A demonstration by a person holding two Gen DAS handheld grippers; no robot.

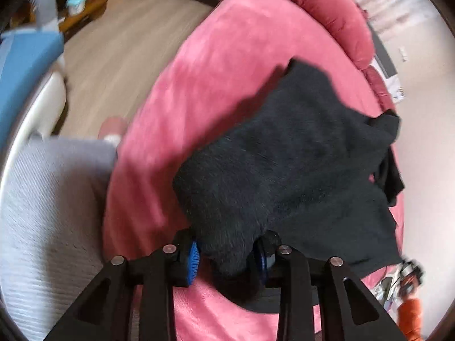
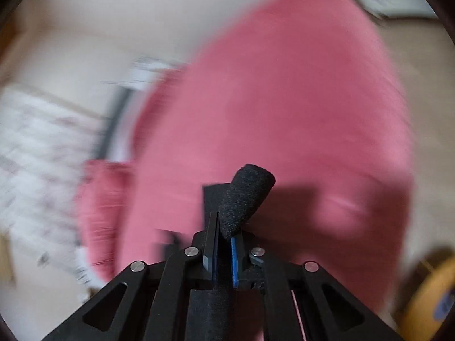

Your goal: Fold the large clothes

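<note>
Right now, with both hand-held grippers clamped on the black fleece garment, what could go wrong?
1. The right hand-held gripper pinches only a thin rolled tip of the black fleece garment; it may slip out.
2. The left hand-held gripper holds a thick bunch, so layers may shift.
3. The far edge hangs crumpled over the pink plush blanket, risking an uneven fold.

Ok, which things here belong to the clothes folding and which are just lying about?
Part of the job:
- black garment, bunched between the left tongs
- a fold of it pinched in the right tongs
- pink blanket underneath

Lying about:
- grey knitted cloth
- pink bolster
- blue chair
</note>
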